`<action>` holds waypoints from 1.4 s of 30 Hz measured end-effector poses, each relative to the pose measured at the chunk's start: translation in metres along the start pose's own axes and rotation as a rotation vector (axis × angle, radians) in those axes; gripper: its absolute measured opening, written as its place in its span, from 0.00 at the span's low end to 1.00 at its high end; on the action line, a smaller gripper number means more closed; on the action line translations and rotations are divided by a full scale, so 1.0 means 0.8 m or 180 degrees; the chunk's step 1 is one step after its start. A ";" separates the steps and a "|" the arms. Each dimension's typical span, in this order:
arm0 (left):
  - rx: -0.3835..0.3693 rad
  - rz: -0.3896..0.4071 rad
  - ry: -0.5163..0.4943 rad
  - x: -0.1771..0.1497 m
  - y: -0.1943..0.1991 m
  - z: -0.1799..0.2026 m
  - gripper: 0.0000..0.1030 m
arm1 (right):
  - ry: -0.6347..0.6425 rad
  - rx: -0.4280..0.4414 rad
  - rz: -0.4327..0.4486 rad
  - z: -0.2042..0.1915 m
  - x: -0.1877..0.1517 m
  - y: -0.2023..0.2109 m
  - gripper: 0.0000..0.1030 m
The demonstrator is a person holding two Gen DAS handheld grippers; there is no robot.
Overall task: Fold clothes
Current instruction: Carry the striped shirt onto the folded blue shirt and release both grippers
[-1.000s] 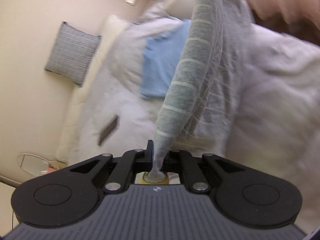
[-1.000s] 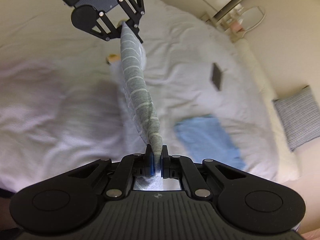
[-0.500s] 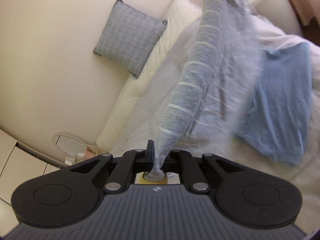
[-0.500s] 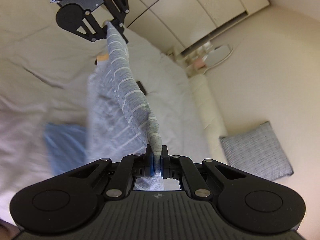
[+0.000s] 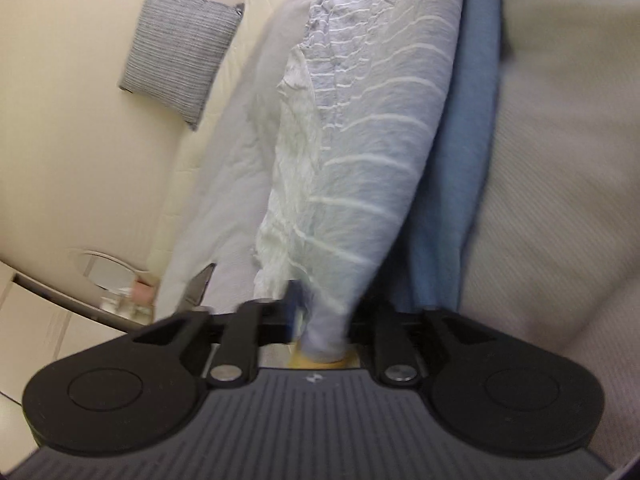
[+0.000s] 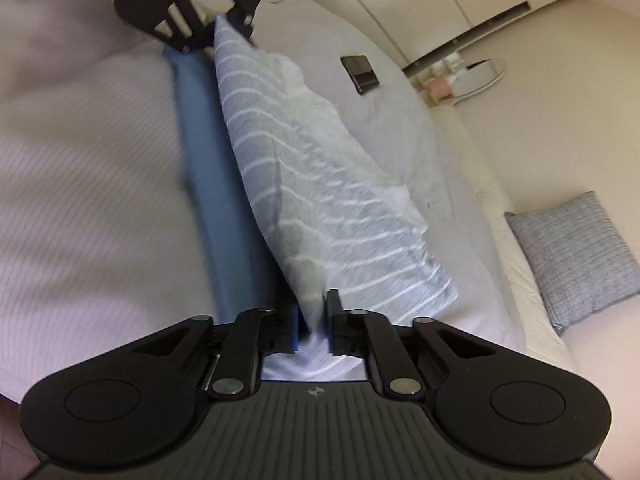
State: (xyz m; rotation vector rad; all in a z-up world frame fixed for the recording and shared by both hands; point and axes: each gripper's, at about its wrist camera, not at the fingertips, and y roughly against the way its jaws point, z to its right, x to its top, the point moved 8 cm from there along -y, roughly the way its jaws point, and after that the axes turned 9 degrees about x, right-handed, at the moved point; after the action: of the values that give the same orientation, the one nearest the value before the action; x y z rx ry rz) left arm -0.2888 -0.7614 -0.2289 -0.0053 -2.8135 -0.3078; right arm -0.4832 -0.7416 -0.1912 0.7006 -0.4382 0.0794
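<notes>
A grey garment with thin white stripes (image 6: pixel 320 200) is stretched between my two grippers and lies low over the white bed (image 6: pixel 80 184). My right gripper (image 6: pixel 312 322) is shut on its near end. My left gripper (image 6: pixel 224 26) grips the far end at the top of the right wrist view. In the left wrist view my left gripper (image 5: pixel 320 320) is shut on the striped garment (image 5: pixel 372 152). A folded blue garment (image 6: pixel 216 208) lies on the bed right beside it, also seen in the left wrist view (image 5: pixel 452 184).
A dark flat phone-like object (image 6: pixel 359 73) lies on the bed. A grey striped cushion (image 6: pixel 576 260) leans on the cream headboard. A small round mirror and bottles (image 6: pixel 464 80) stand by the wall. Cabinets stand behind.
Both grippers have come down and swung over; the striped garment, held hanging before, now spreads low over the bed beside the blue garment.
</notes>
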 end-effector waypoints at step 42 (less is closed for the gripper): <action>0.0147 -0.0331 -0.0346 -0.028 0.025 0.022 0.10 | -0.0026 -0.0433 -0.0139 -0.063 -0.046 0.034 0.05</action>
State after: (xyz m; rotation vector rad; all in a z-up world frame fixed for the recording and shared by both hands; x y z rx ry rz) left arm -0.2724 -0.7376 -0.2477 0.1391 -2.9341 -0.2740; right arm -0.5039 -0.6863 -0.2241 0.5765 -0.4316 0.0054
